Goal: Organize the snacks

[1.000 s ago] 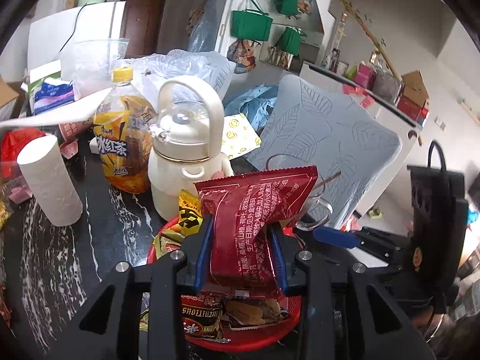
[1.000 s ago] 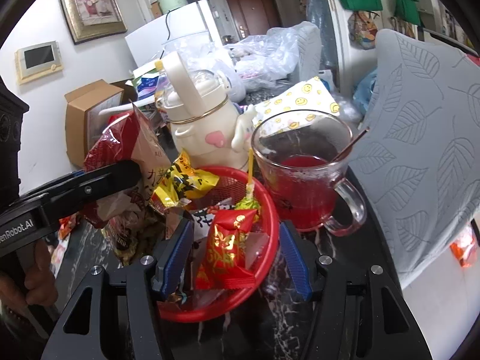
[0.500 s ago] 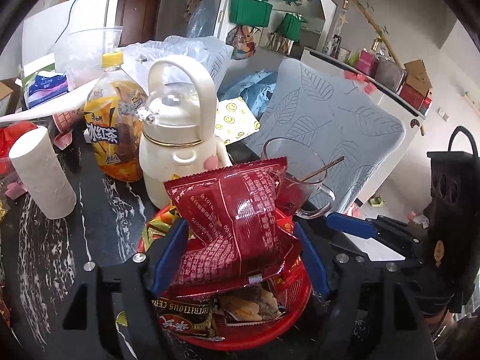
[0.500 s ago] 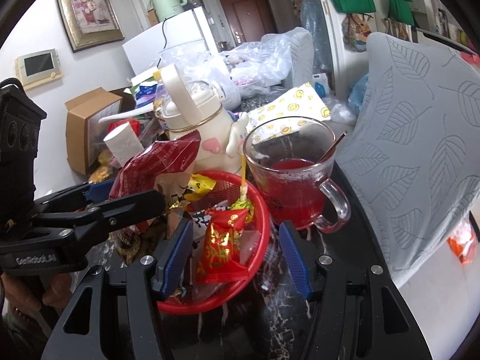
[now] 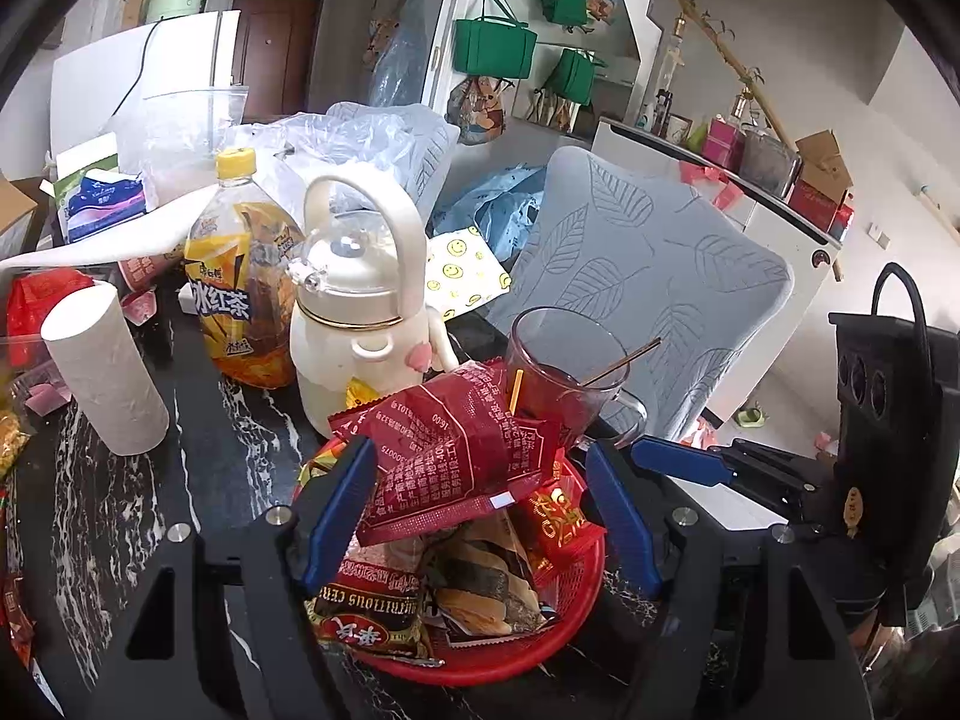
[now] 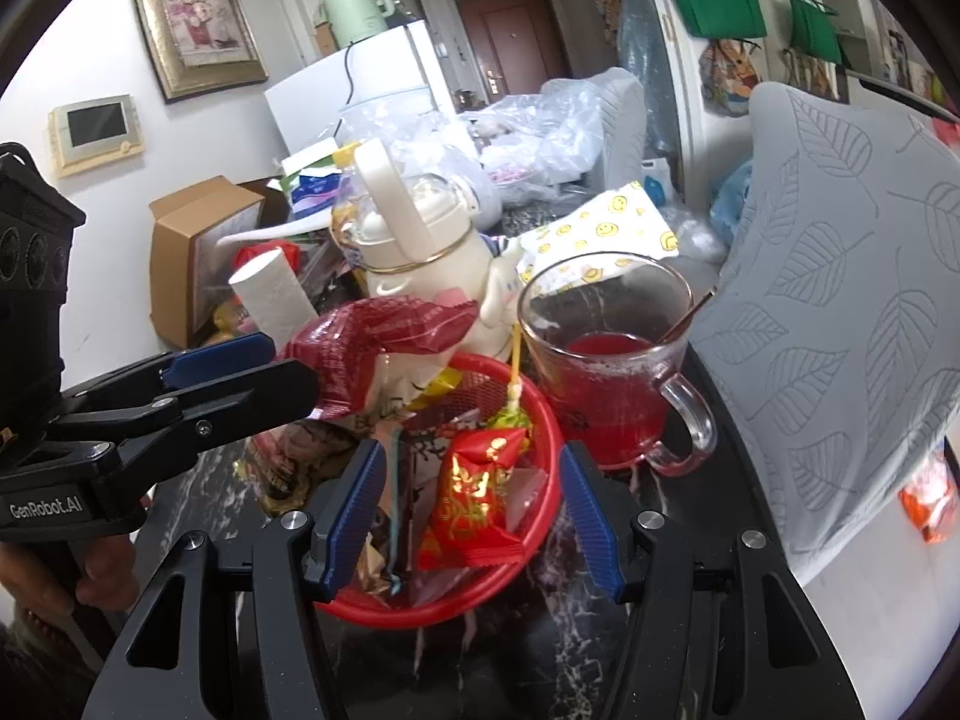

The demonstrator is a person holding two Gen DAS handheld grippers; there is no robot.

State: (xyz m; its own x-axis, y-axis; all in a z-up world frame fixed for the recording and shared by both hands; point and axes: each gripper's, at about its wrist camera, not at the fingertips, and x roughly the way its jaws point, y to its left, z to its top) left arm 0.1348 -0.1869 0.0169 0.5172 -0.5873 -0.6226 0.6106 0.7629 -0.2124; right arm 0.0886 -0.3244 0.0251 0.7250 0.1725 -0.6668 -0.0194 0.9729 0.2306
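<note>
A red basket (image 5: pixel 540 654) on the black marble table holds several snack packets. A large dark-red packet (image 5: pixel 456 450) lies tilted on top of the pile, between the fingers of my left gripper (image 5: pixel 480 510), which stands open with its pads clear of the packet. In the right wrist view the same packet (image 6: pixel 372 336) sits just past the left gripper (image 6: pixel 294 366), which reaches in from the left. My right gripper (image 6: pixel 471 510) is open above the basket (image 6: pixel 540 396), straddling a small red and gold packet (image 6: pixel 474 498) without touching it.
Behind the basket stand a cream jug with a loop handle (image 5: pixel 354 324), a yellow-capped tea bottle (image 5: pixel 240 288) and a paper roll (image 5: pixel 102 372). A glass mug of red drink (image 6: pixel 606 372) stands right of the basket. A grey leaf-pattern chair back (image 6: pixel 840 330) borders the table.
My left gripper was shut on the dark-red packet and has opened. The packet dropped flat onto the basket pile. The right gripper has barely moved.
</note>
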